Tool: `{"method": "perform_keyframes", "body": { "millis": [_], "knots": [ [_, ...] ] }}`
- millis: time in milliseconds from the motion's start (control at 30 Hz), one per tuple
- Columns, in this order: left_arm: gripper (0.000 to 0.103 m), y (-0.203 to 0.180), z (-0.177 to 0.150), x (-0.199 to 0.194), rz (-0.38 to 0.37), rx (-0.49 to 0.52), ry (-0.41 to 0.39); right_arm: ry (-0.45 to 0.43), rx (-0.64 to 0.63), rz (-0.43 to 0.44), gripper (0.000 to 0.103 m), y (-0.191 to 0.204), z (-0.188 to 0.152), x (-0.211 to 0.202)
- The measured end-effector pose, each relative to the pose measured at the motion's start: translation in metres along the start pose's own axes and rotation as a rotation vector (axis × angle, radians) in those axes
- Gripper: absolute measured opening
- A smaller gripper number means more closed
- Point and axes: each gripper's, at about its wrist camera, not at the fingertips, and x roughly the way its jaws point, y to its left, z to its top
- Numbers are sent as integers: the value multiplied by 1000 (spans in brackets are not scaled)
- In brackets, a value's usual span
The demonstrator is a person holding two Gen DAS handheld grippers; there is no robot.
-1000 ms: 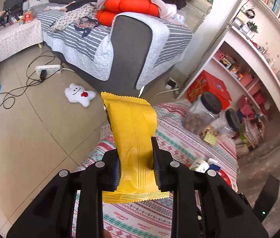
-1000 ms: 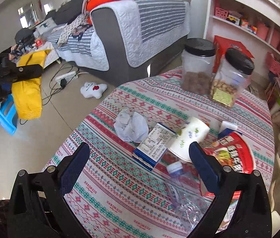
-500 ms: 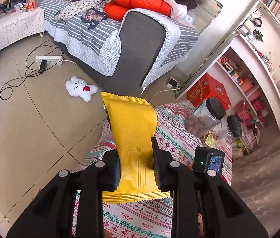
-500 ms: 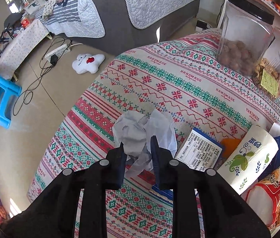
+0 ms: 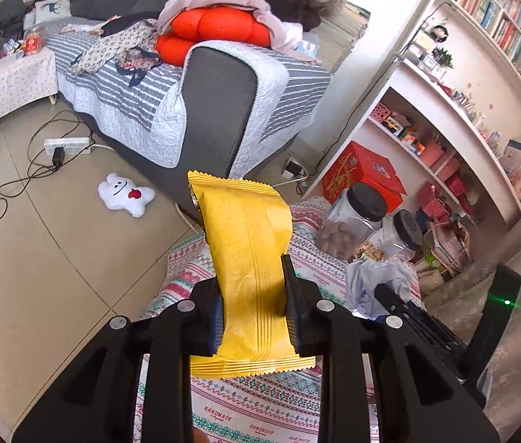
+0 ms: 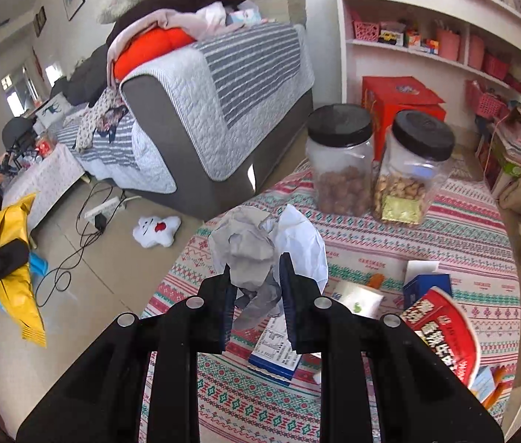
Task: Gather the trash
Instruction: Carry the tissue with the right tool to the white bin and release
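Note:
My left gripper (image 5: 251,288) is shut on a yellow snack wrapper (image 5: 249,258) and holds it upright above the table's left edge. The wrapper also shows in the right wrist view (image 6: 15,269), off to the left over the floor. My right gripper (image 6: 255,278) is shut on a crumpled white tissue (image 6: 260,247) and holds it lifted above the patterned tablecloth (image 6: 408,243). The tissue also shows in the left wrist view (image 5: 375,284), at the right gripper's tip. On the table lie a blue-and-white carton (image 6: 279,347), a red noodle-cup lid (image 6: 445,336) and a blue box (image 6: 426,284).
Two clear jars with black lids (image 6: 340,158) (image 6: 415,170) stand at the table's far side. A grey sofa (image 5: 216,110) is beyond it, white shelves (image 5: 445,140) to the right. A white plush toy (image 5: 126,193) and a power strip with cables (image 5: 66,146) lie on the floor.
My right gripper came down on the tissue, shut on it and has lifted it off the table. My left gripper kept its hold on the yellow wrapper and shifted slightly.

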Motion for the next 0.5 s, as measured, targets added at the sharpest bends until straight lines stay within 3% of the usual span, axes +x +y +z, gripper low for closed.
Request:
{"method": "perform_keyframes", "body": {
  "millis": [167,400,500],
  "knots": [
    [27,-29,-7,-6,-36,67,-42,-119,55,-106,22,-30,-4,-50],
    [27,-55,-20,0,-69,117,-21,-278,215,-317,22,-95,-26,-123],
    [27,-64,-27,4,-76,131,-8,-305,290,-418,22,-131,-44,-147]
  ]
}}
